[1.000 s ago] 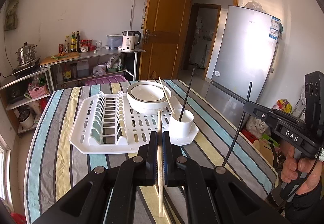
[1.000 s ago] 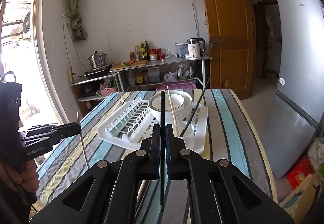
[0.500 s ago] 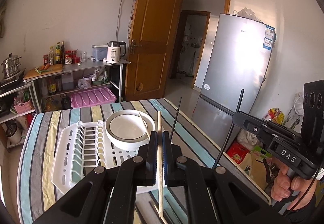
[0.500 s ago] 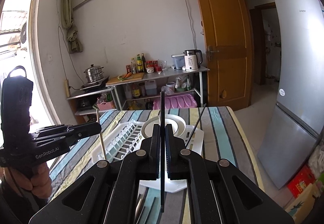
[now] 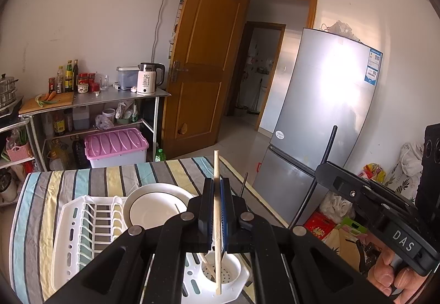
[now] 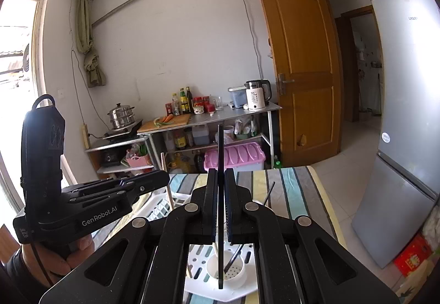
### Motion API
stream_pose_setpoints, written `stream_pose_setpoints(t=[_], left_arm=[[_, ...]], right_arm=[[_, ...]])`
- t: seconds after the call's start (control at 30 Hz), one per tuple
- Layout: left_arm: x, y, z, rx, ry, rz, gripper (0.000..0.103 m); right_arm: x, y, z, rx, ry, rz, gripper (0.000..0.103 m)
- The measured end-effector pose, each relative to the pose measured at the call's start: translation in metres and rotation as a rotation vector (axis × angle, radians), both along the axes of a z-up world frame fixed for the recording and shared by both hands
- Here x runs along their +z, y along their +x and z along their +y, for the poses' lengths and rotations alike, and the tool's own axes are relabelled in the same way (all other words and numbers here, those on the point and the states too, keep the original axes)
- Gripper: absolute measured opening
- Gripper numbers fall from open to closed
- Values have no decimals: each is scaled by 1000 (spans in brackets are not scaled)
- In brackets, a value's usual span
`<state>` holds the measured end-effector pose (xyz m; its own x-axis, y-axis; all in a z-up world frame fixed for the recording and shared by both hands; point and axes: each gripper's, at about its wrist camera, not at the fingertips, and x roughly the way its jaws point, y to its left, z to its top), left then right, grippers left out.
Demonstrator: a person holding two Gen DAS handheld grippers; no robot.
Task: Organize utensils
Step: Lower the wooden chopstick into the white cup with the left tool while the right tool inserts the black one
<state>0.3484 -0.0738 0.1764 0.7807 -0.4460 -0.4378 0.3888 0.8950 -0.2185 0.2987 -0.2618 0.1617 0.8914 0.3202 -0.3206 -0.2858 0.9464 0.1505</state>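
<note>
My left gripper (image 5: 216,195) is shut on a light wooden chopstick (image 5: 217,221), held upright with its lower tip over the white perforated utensil cup (image 5: 221,275) of the drying rack (image 5: 82,224). My right gripper (image 6: 218,188) is shut on a black chopstick (image 6: 220,194), upright, its lower tip over the same cup (image 6: 227,272). A wooden chopstick and a black chopstick (image 6: 233,257) stand in the cup. A white bowl (image 5: 154,209) sits in the rack. The right gripper also shows in the left wrist view (image 5: 330,174).
The rack stands on a striped tablecloth (image 5: 35,221). A silver fridge (image 5: 324,122) stands right of the table, an open wooden door (image 5: 203,65) behind. A metal shelf (image 5: 93,100) with bottles, a kettle and a pink bin stands at the far wall.
Both grippers have risen and moved forward over the rack, each holding its chopstick. The utensil cup now lies right beneath both chopstick tips.
</note>
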Motion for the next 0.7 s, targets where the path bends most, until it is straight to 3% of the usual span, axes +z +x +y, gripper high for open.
stream_pose_setpoints(t=[0.37, 0.7], left_arm=[[-39, 42, -9, 0, -24, 50, 4], [-86, 60, -21, -9, 36, 137, 4]], right_arm=[[-28, 39, -3, -8, 16, 60, 4], [-62, 60, -4, -12, 6, 145, 4]])
